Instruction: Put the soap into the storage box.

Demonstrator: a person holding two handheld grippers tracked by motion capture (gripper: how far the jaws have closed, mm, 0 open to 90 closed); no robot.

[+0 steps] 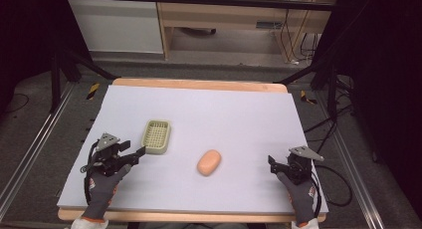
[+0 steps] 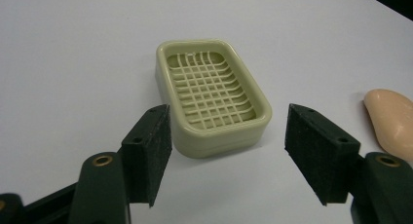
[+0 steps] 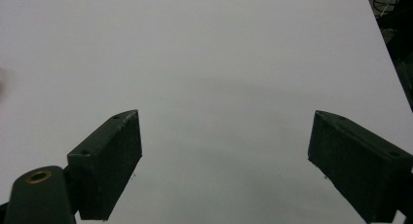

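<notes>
A pale green soap dish (image 1: 157, 136) with a grid floor lies left of centre on the white sheet. A peach bar of soap (image 1: 209, 162) lies to its right, apart from it. My left gripper (image 1: 135, 157) stands open just short of the dish's near end. In the left gripper view the dish (image 2: 212, 95) sits just beyond my open gripper (image 2: 229, 136), nothing touching it, and the soap (image 2: 392, 119) shows at the right edge. My right gripper (image 1: 273, 164) rests open near the right front of the sheet, its jaws (image 3: 224, 141) wide apart over bare sheet.
The white sheet (image 1: 239, 114) covers a wooden table whose edge (image 1: 199, 83) shows at the back. Dark stand legs (image 1: 54, 84) and cables (image 1: 343, 189) flank the table. Wooden furniture (image 1: 224, 15) stands behind.
</notes>
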